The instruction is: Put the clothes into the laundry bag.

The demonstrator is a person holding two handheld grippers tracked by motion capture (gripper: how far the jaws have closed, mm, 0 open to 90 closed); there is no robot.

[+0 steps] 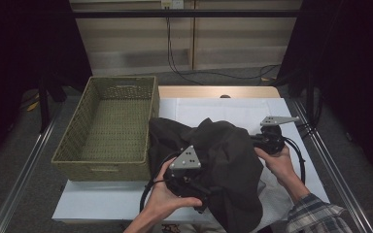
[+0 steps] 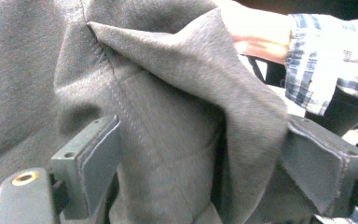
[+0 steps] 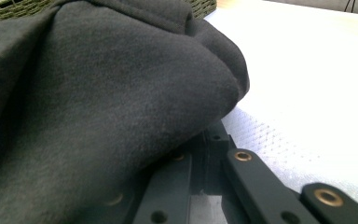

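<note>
A dark grey sweatshirt-like garment lies bunched on the white-covered table, to the right of a woven basket. My left gripper sits at the garment's near left side. In the left gripper view its jaws stand wide apart, and a loose fold of the garment hangs between them without being pinched. My right gripper is at the garment's right edge. In the right gripper view its jaws are closed together, and the garment drapes over their tips and hides them.
A green wicker basket stands at the table's left, open and with nothing in it. White cloth stretches to the right and behind the garment. A plaid sleeve comes in at the bottom right. Metal rails flank the table.
</note>
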